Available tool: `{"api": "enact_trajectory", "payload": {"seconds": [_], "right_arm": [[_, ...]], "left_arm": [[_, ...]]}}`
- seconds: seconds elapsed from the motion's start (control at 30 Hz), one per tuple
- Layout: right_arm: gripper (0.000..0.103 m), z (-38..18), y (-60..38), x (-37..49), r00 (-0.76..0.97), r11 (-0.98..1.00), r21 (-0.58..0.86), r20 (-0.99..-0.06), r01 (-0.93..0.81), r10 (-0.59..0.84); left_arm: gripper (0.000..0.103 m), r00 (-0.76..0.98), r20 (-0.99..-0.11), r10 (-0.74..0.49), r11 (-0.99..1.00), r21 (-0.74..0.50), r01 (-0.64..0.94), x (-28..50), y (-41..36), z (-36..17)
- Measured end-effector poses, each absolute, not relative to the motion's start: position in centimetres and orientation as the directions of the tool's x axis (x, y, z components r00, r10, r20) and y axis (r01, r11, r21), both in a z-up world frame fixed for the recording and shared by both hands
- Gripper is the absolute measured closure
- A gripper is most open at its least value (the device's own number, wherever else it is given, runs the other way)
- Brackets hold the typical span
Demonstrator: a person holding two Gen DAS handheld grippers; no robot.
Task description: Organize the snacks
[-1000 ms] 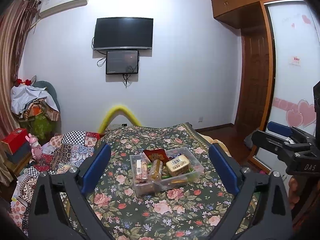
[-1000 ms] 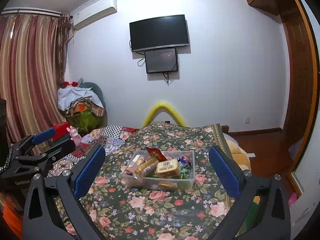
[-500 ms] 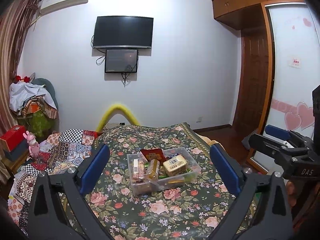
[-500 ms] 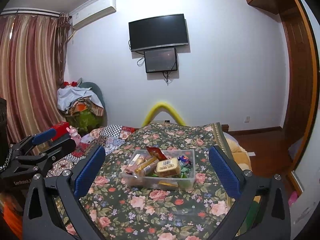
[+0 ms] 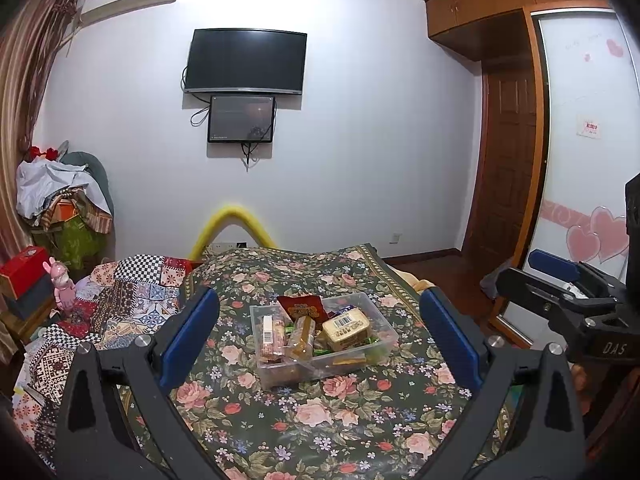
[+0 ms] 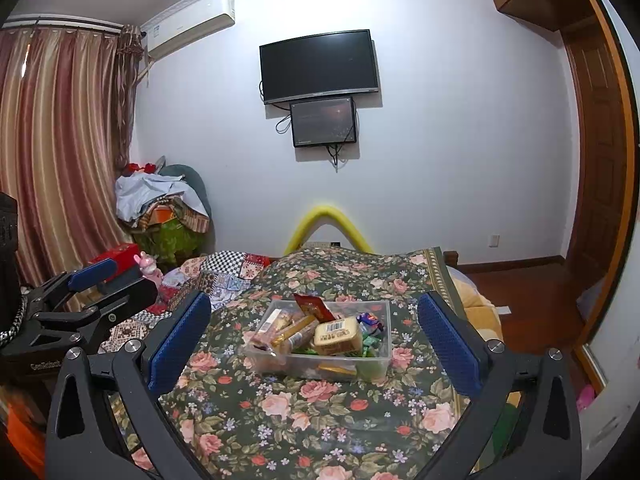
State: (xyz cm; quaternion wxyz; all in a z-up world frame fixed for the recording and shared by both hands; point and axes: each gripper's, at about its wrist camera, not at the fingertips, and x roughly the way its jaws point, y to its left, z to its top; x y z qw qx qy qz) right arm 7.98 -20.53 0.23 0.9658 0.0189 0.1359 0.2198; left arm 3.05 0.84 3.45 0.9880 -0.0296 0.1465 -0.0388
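Bin (image 5: 320,344) of snacks sits mid-bed, straight ahead of both wide-open, empty grippers, left (image 5: 320,340) and right (image 6: 314,340), about equally near.

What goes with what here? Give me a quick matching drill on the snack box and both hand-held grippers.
Things:
1. clear box
2. red packet
3. left hand-held gripper
4. right hand-held gripper

States:
A. open, at the right edge of the left wrist view
B. on the floral cloth
C. open, at the left edge of the right wrist view
D. standing up in the box

Pairs: 1-B, 2-D, 3-C, 4-A
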Motion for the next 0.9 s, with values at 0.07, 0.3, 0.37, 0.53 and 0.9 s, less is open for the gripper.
{"api": "enact_trajectory", "payload": {"seconds": [0.07, 0.3, 0.37, 0.53, 0.9], "right_arm": [[0.000, 0.27, -20.51, 7.97, 0.866, 0.902, 0.096, -0.254, -0.420, 0.430], [0.000, 0.26, -20.47, 7.95, 0.866, 0.903, 0.092, -0.256, -0.420, 0.429], [0.000, 0.17, -20.48, 8.01, 0.867, 0.903, 0.091, -0.257, -0.419, 0.428], [0.000, -0.02, -20.63, 8.20, 0.868, 0.904, 0.087, -0.257, -0.417, 0.425], [0.000, -0.10, -20.93, 8.41, 0.871, 0.907, 0.084, -0.255, -0.412, 0.420]], "left_arm": [[0.001, 0.954, -0.287, -0.086, 0.995, -0.070, 0.069, 3.06, 0.80, 3.48], [0.000, 0.955, -0.280, -0.097, 0.995, -0.065, 0.082, 2.97, 0.53, 3.48], [0.000, 0.956, -0.277, -0.096, 0.995, -0.062, 0.081, 2.95, 0.45, 3.46], [0.000, 0.956, -0.278, -0.096, 0.995, -0.062, 0.081, 2.91, 0.38, 3.49], [0.000, 0.953, -0.288, -0.090, 0.995, -0.078, 0.070, 3.15, 0.78, 3.29]]}}
